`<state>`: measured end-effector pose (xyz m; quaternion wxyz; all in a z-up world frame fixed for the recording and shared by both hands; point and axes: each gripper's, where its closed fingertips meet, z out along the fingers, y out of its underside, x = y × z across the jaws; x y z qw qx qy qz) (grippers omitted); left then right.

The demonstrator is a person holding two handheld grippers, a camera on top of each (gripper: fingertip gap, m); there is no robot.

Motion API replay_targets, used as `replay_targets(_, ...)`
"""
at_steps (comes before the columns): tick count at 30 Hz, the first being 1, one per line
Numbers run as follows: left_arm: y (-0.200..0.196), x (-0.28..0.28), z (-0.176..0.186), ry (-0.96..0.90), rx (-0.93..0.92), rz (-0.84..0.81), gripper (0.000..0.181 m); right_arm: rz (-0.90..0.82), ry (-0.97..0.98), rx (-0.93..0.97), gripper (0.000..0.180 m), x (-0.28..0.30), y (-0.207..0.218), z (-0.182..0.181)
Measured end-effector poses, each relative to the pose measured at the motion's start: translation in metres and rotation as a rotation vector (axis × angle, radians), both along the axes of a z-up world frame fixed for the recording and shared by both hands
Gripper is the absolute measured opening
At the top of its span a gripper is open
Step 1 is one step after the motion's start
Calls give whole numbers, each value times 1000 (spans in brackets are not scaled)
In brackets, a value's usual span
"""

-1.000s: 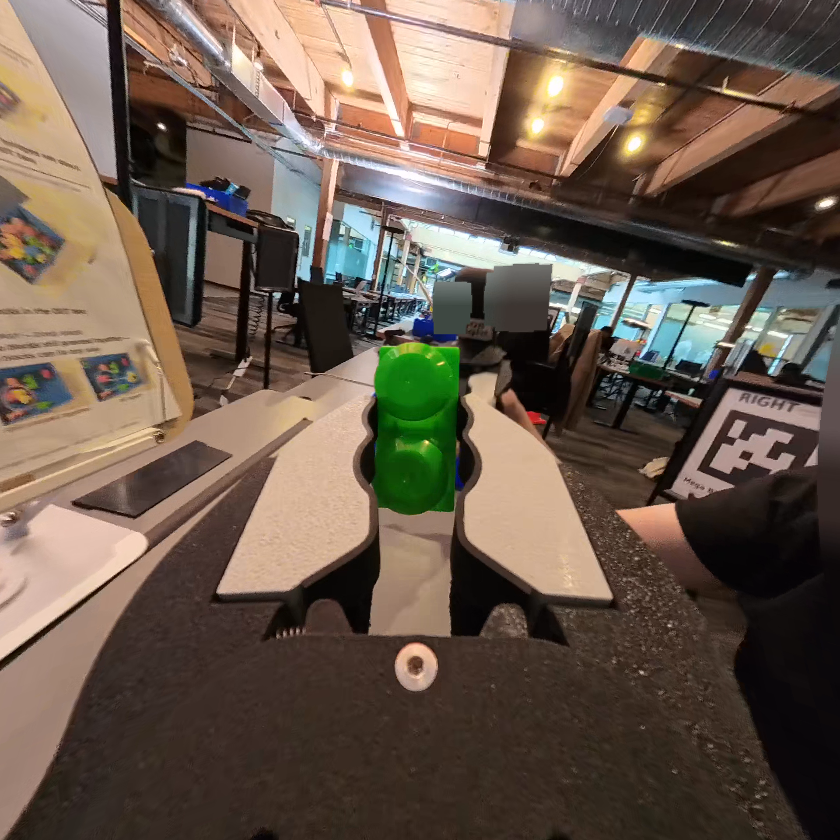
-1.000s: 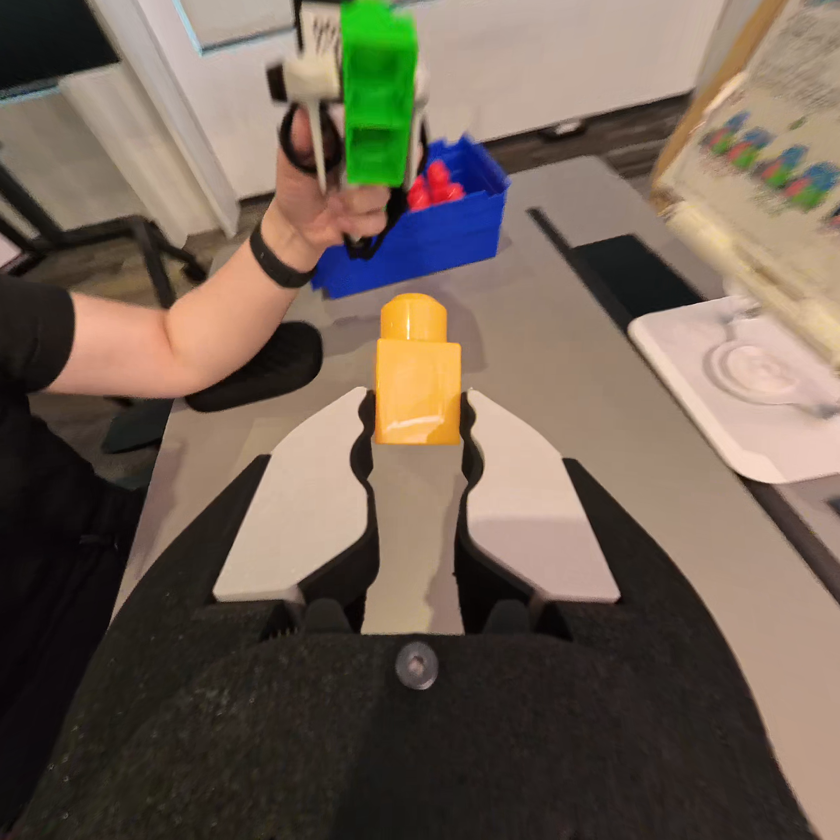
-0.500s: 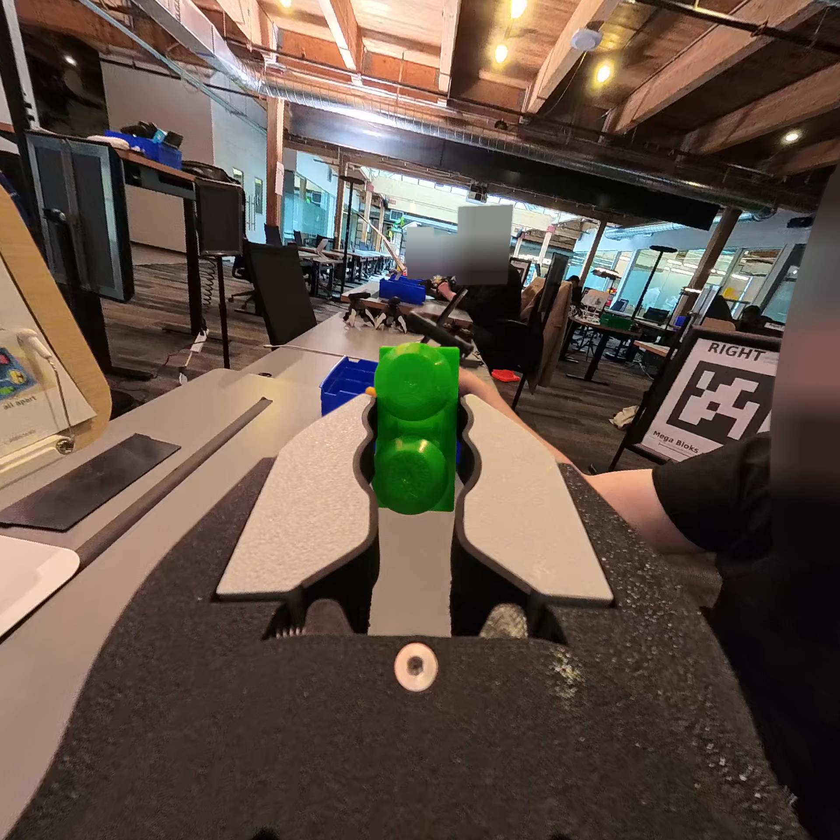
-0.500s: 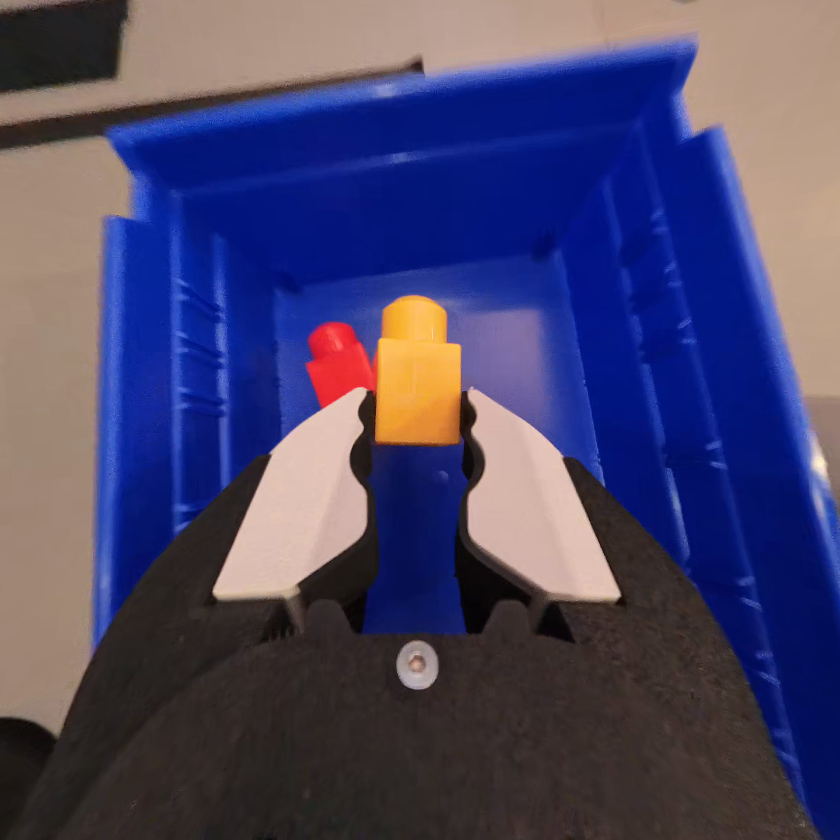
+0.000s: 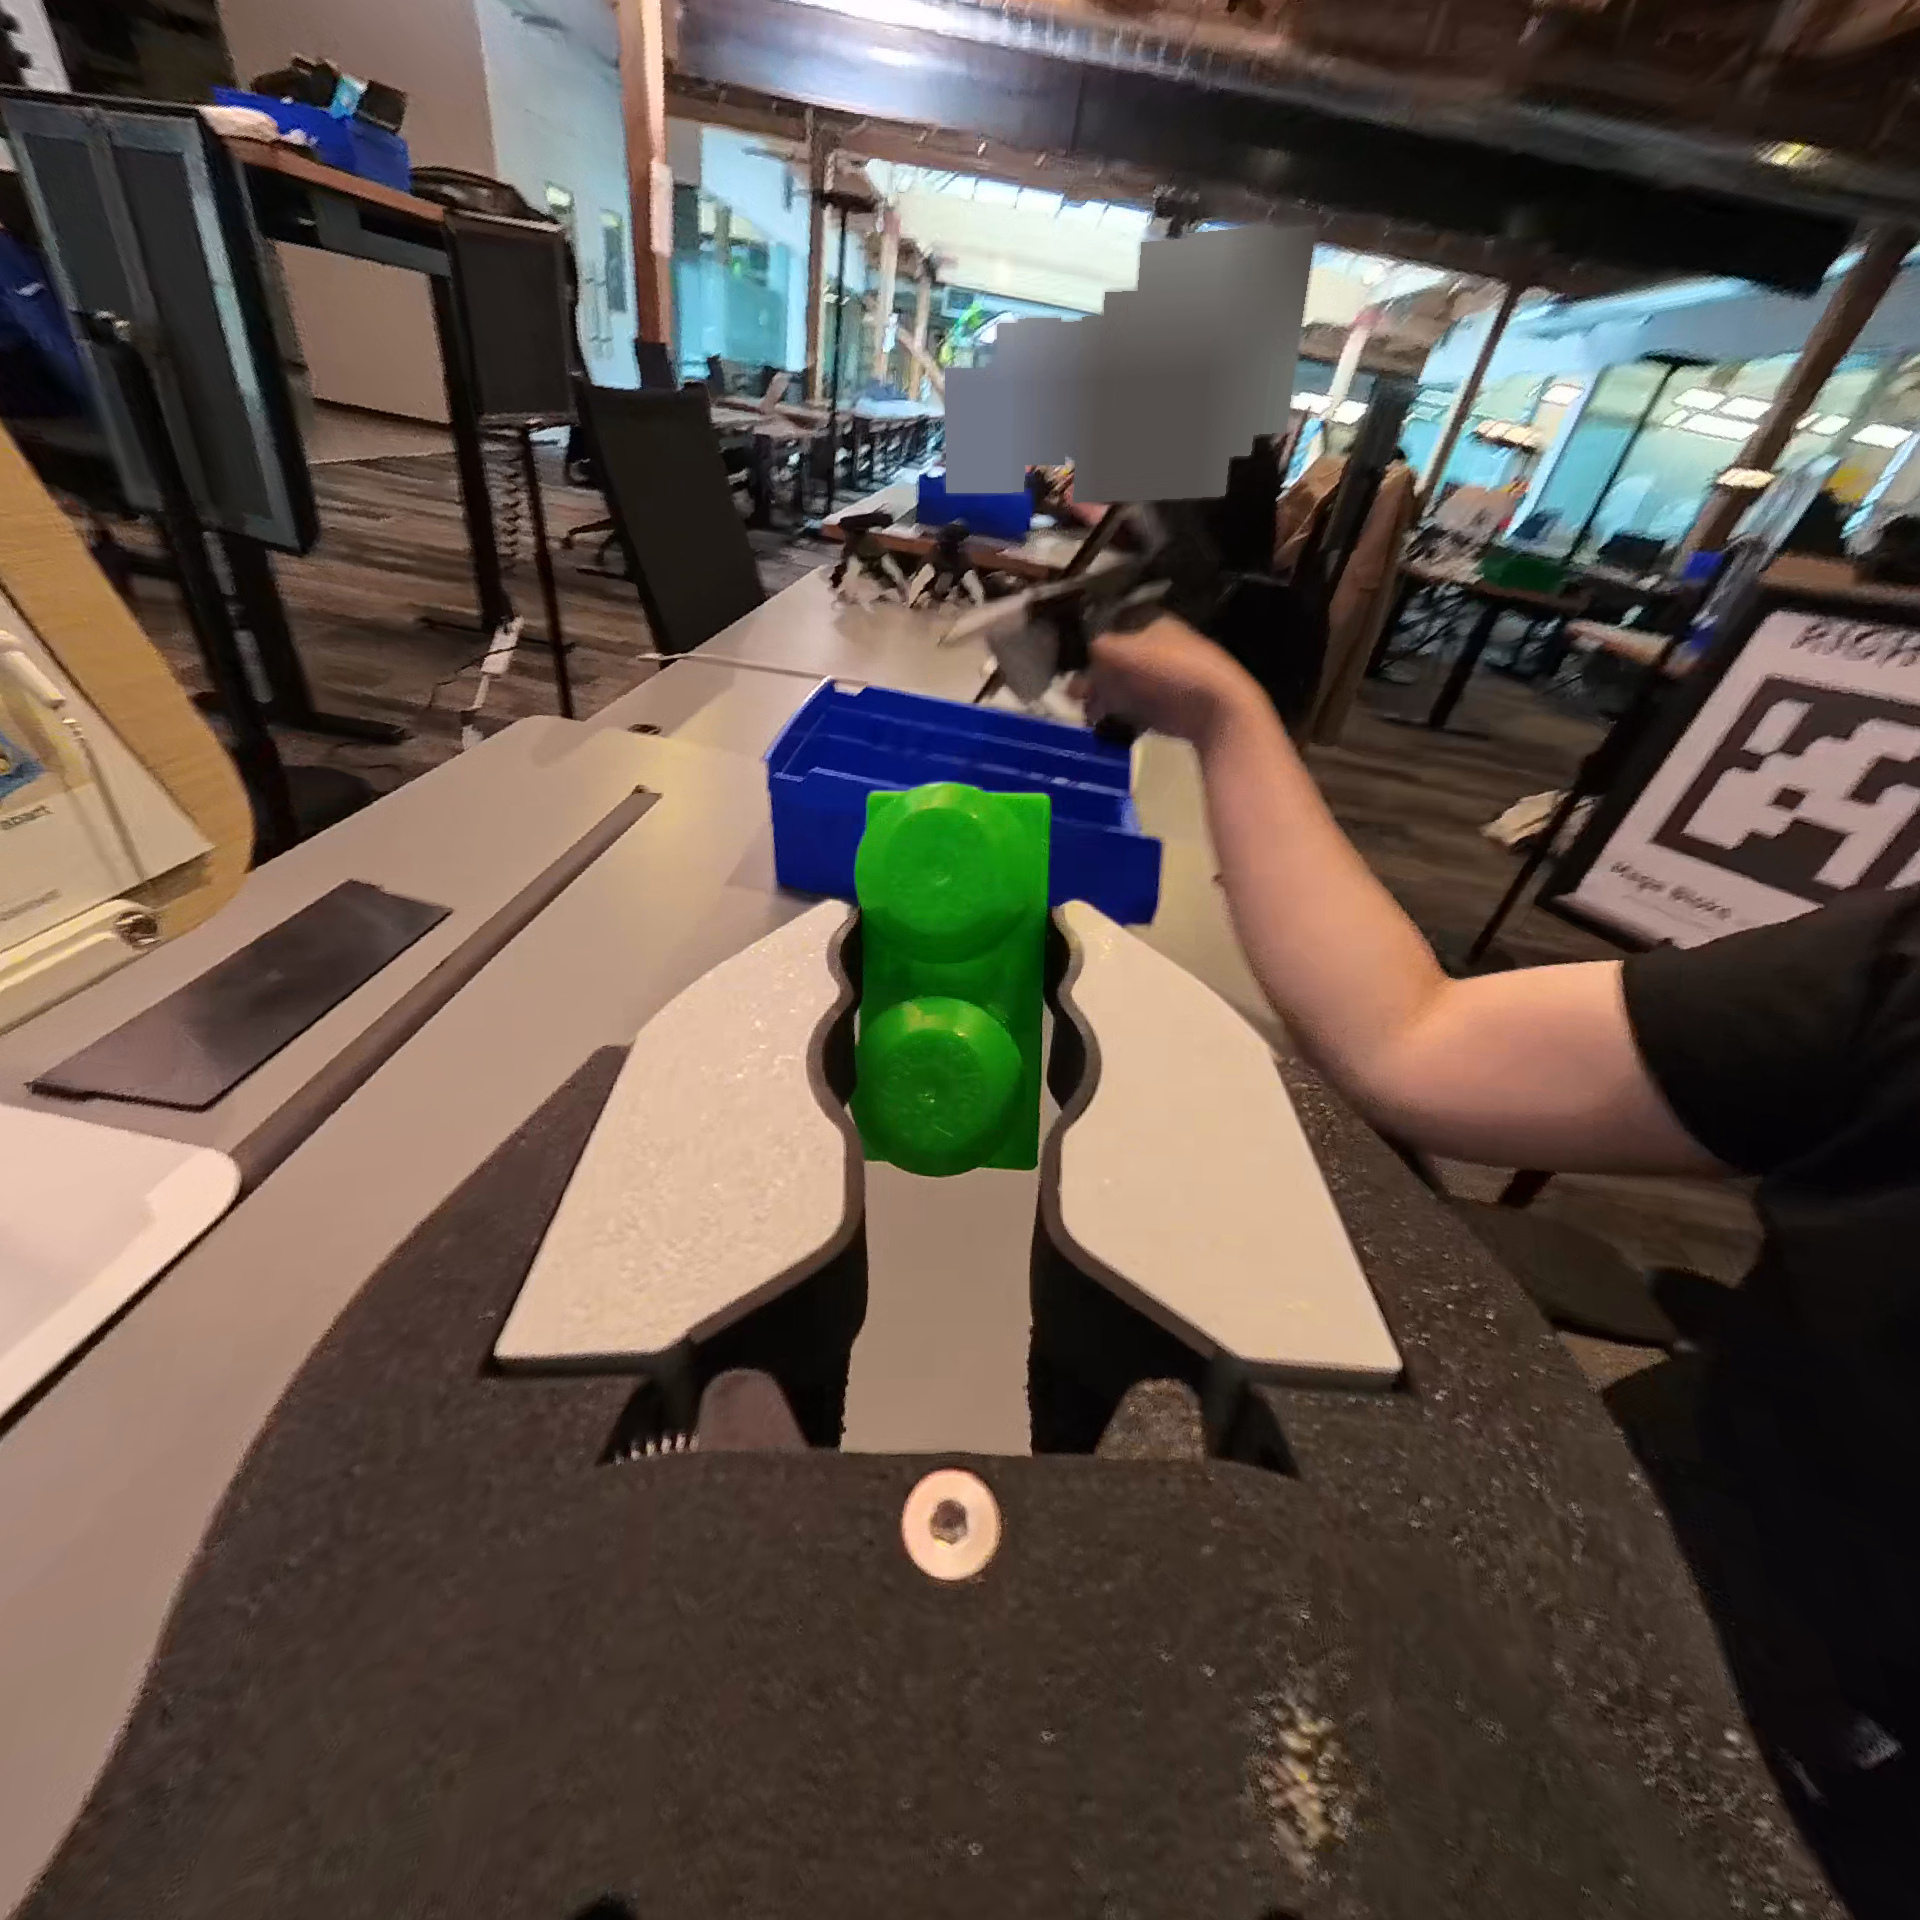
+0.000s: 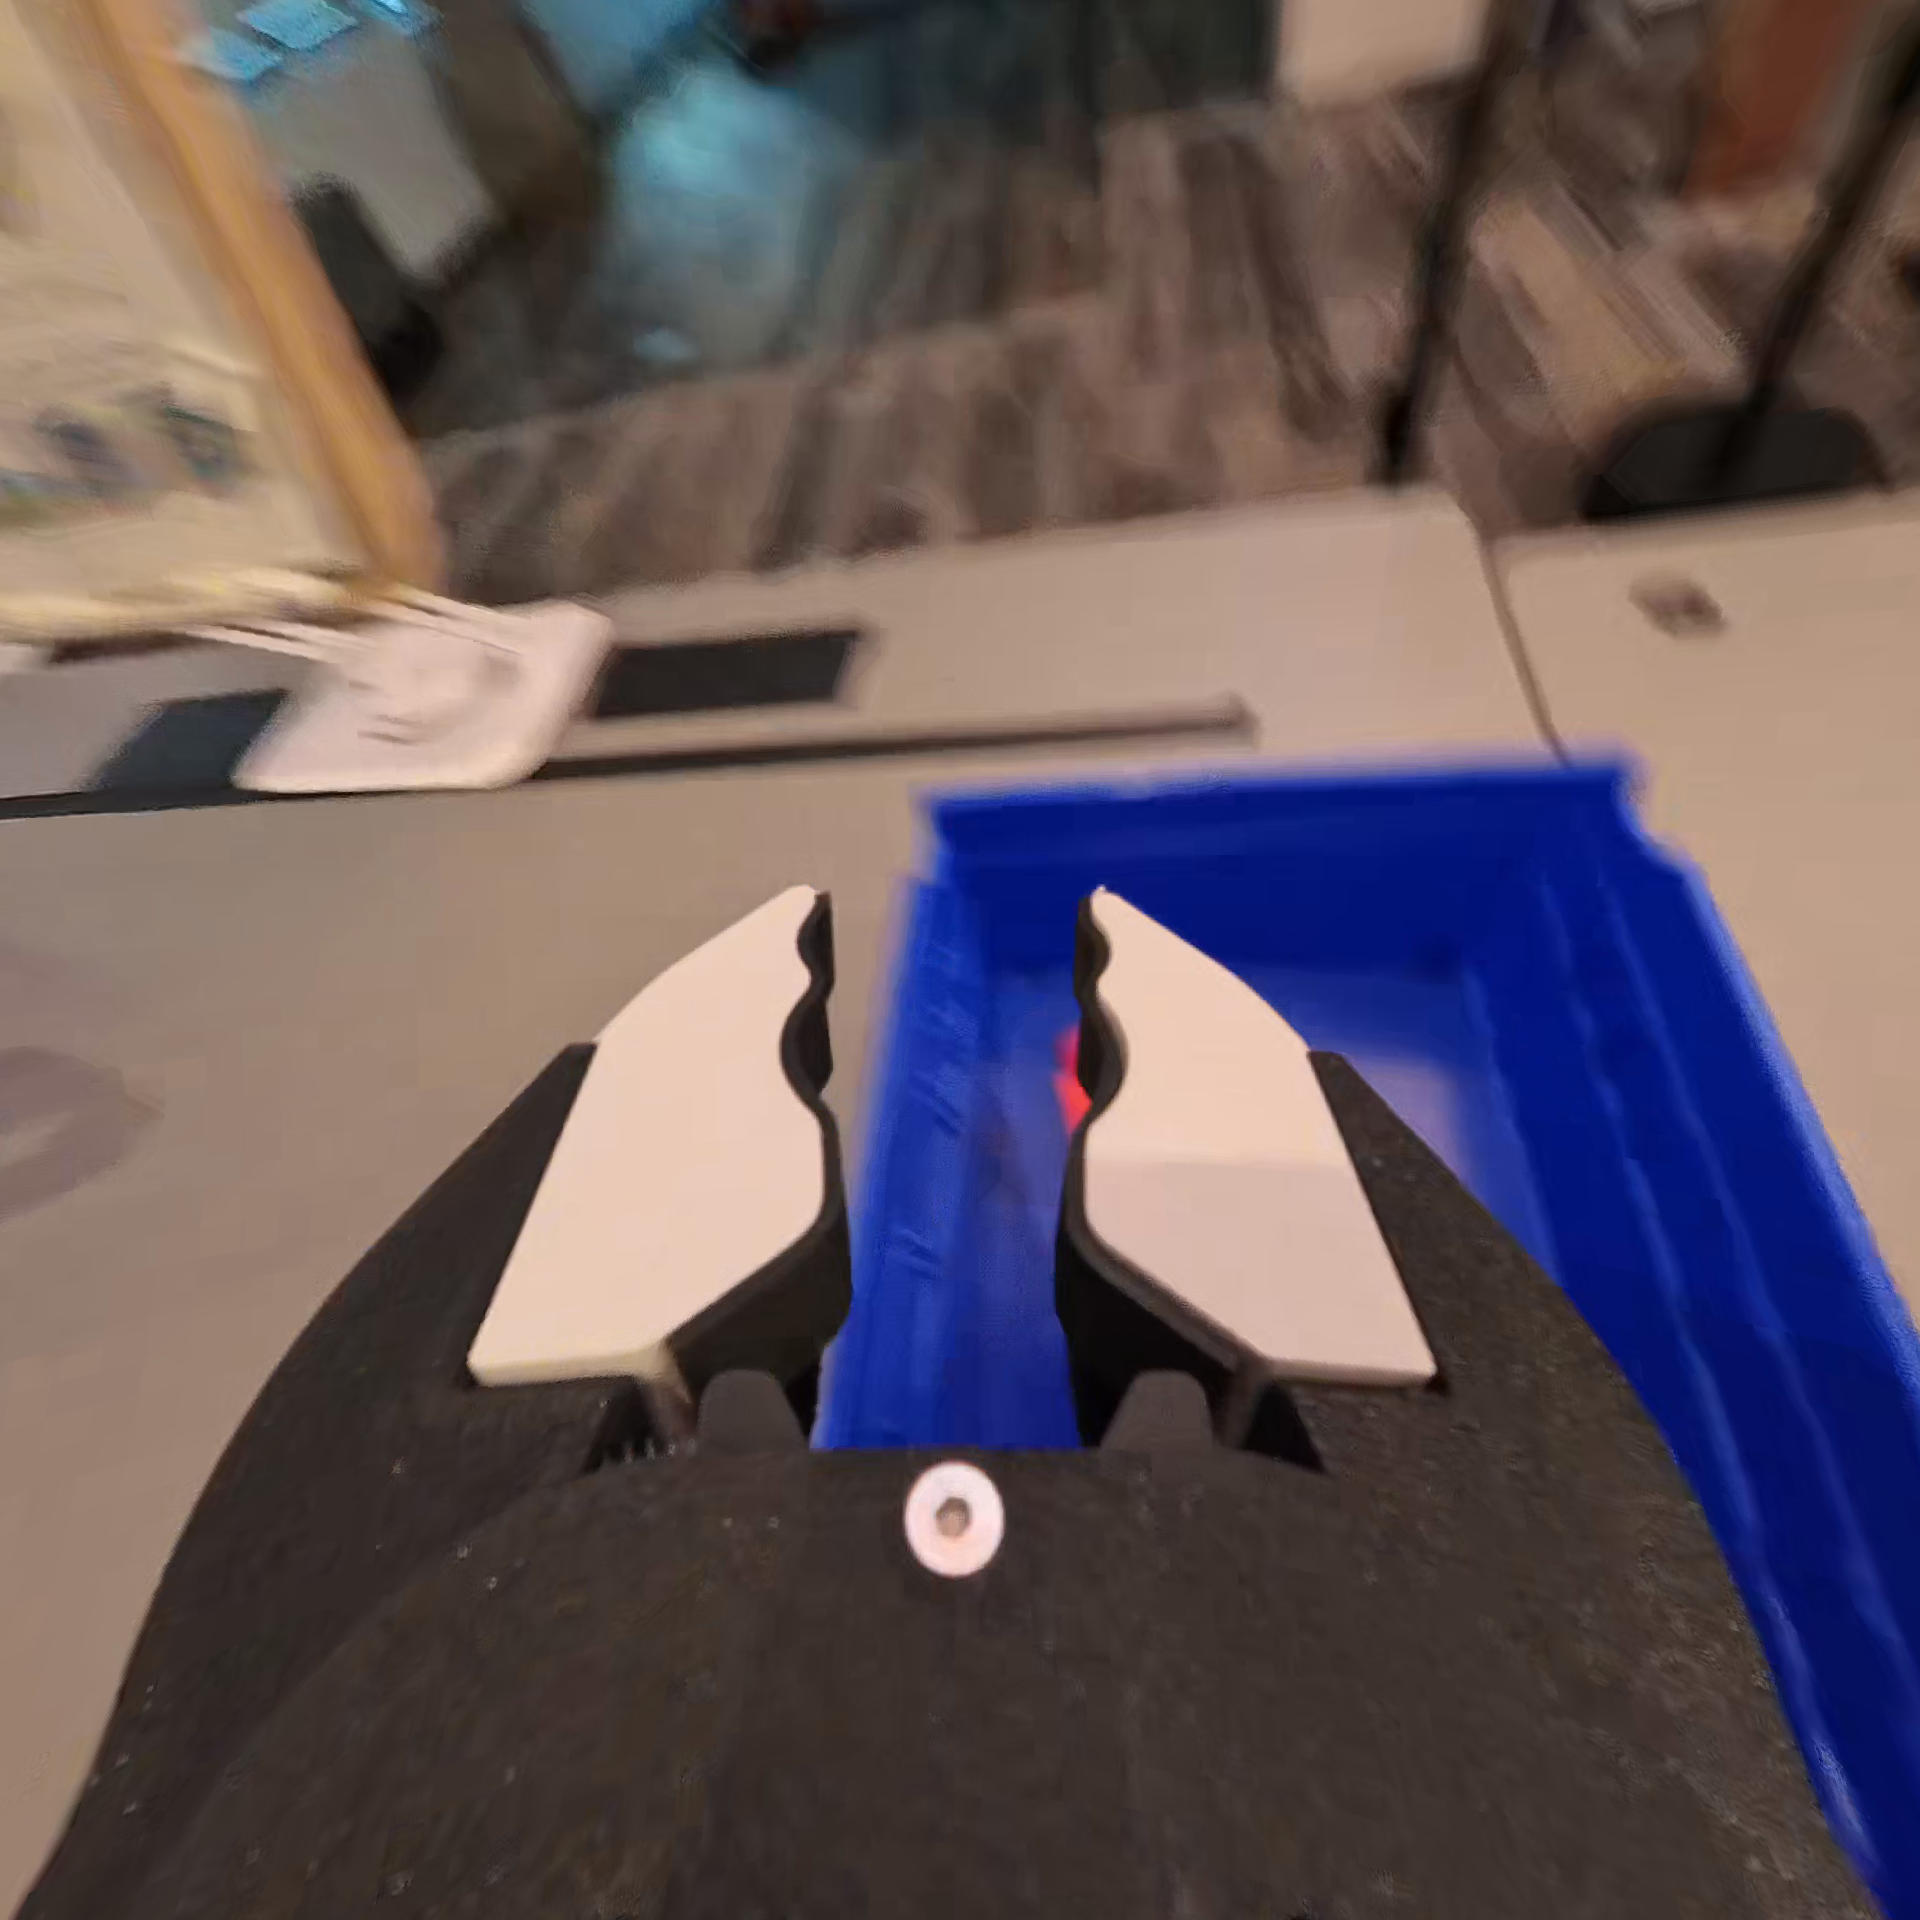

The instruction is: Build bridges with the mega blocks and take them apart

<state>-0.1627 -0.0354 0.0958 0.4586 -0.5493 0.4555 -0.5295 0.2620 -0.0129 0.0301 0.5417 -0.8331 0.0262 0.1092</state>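
Left wrist view shows the left tool (image 5: 948, 914) clamped on a green block (image 5: 948, 982), its two round studs facing the camera and its sides pressed between the two pale fingers (image 5: 717, 1132). The block is held in the air above the grey surface (image 5: 436, 1039). Beyond it a blue bin (image 5: 1091, 862) sits on the surface. A person's bare forearm (image 5: 1320, 935) reaches over the bin's right end, its hand holding the right tool (image 5: 1039, 623), which appears blurred there.

Right wrist view is blurred. The right tool (image 6: 954, 904) has its fingers apart with nothing between them, and it hangs over the near left corner of the blue bin (image 6: 1558, 997). A small patch of red (image 6: 1068, 1081) shows inside the bin, just beside the inner edge of the right finger; what it is cannot be told. To the left, farther back on the surface (image 6: 312, 987), lies a white tray (image 6: 436, 707), and near it a black flat patch (image 6: 727, 673).
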Motion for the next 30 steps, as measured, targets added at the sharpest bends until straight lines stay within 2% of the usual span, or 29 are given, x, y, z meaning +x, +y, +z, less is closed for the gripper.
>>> replay_targets(2,1,4,-6,41,29,22,33,213,-7,180,47,-67,1,55)
replay_targets(4,-4,9,-9,72,35,12,33,479,-23,312,48,-146,-7,94)
replay_targets(6,-8,14,-12,98,48,4,33,761,-36,386,50,-228,-23,112)
replay_targets(8,-14,19,-15,126,68,-12,33,974,-68,409,51,-293,-39,112)
replay_targets(12,-25,26,-20,165,104,-46,33,1097,-169,338,53,-358,-36,81)
replay_targets(15,-29,29,-22,190,125,-54,33,1197,-121,254,55,-379,-40,62)
replay_targets(18,-31,31,-25,208,133,-58,33,1279,-70,219,52,-390,-48,56)
replay_targets(22,-33,33,-26,209,127,-71,33,1306,-117,174,44,-393,-48,43)
replay_targets(23,-32,34,-27,214,128,-68,33,1331,-113,162,34,-394,-51,41)
replay_targets(27,-35,34,-28,202,122,-87,34,1361,-115,150,34,-392,-54,40)
replay_targets(29,-32,35,-25,187,117,-64,61,1360,-105,153,34,-390,-54,44)
replay_targets(30,-29,34,-26,191,124,-41,67,1349,-106,156,34,-386,-54,47)
